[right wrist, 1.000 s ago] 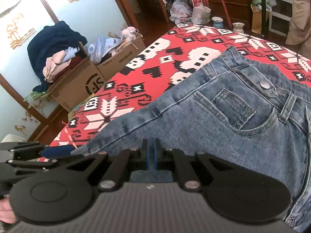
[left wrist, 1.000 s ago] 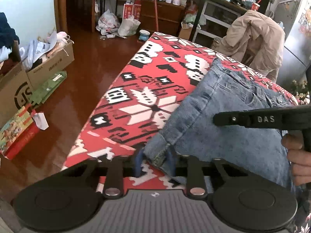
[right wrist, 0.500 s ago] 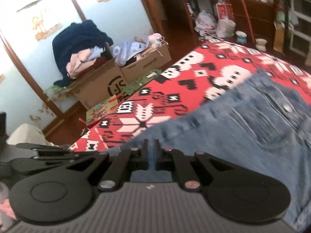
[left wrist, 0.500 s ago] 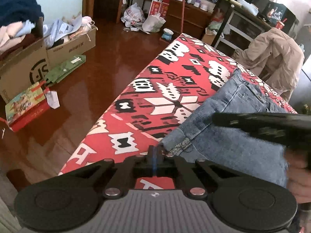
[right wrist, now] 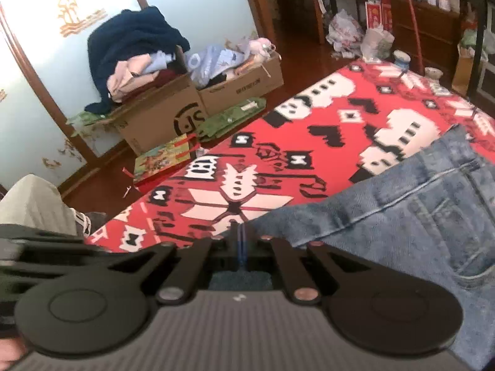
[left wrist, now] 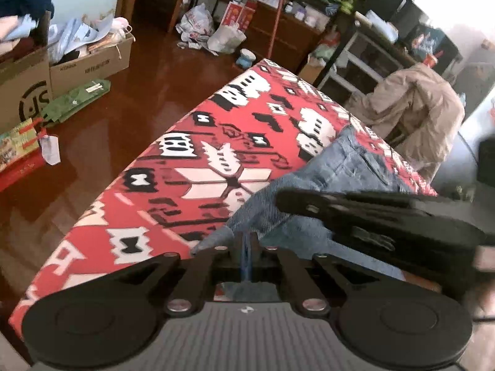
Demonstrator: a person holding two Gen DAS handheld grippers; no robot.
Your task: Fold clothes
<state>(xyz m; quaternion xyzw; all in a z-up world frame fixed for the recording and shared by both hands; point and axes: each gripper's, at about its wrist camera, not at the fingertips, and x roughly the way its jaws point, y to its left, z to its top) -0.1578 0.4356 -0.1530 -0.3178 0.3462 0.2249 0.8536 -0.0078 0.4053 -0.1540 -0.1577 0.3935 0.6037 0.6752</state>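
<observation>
Blue denim jeans (right wrist: 402, 216), corner lifted

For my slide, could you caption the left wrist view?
Left tool shut on jeans hem over red patterned table.

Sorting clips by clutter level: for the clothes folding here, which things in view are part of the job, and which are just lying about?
Part of the job:
- denim jeans
- left tongs, shut on the jeans' edge
- right tongs, shut on the jeans' edge
- red patterned tablecloth under the jeans

Lying about:
- cardboard boxes stuffed with clothes
- navy garment
- beige jacket
- plastic bags
</observation>
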